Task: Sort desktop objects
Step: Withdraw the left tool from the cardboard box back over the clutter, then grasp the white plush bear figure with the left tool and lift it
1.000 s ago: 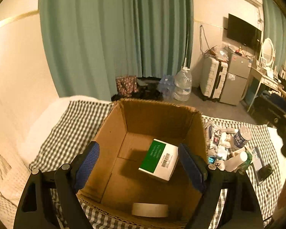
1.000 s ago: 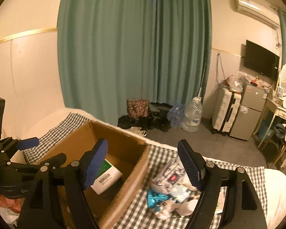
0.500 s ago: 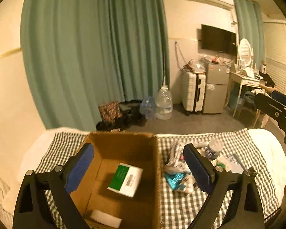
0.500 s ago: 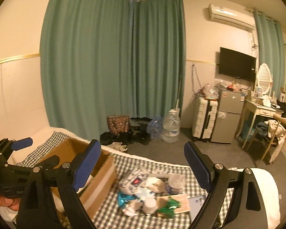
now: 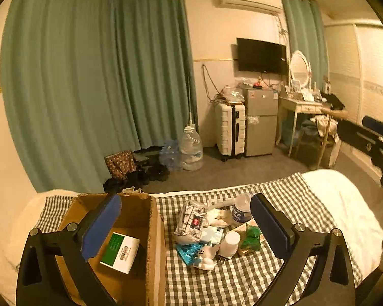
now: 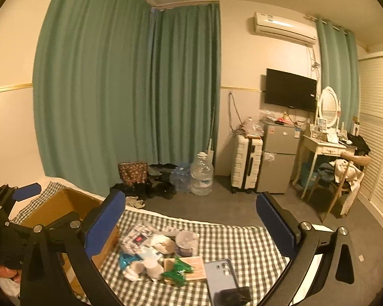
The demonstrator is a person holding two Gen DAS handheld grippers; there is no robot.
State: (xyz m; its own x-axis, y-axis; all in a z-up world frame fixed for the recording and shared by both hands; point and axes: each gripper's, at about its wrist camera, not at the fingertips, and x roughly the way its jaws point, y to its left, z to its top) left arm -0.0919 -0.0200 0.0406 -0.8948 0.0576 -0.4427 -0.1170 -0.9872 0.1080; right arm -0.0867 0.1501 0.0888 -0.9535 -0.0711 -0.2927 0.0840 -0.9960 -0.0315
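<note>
A black-and-white checked cloth [image 5: 242, 275] covers the bed. The cardboard box [image 5: 154, 229] is plain brown; the carton [image 5: 120, 252] inside it is white with a green face and a barcode. Both tools, left tool [image 5: 186, 225] and right tool [image 6: 191, 225], are black with blue pads [image 5: 100, 225]. In the pile sit a teal packet [image 5: 185, 251], a green wrapper [image 5: 251, 238] and a grey-blue phone [image 6: 220, 278]. The curtains [image 5: 94, 81] are teal green.

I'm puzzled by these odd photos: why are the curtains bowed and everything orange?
Left wrist view: the fisheye lens bends the curtains, with dark rounded corners; right wrist view: same bowing, warm indoor light tints all, and the phone near the edge looks soft.
</note>
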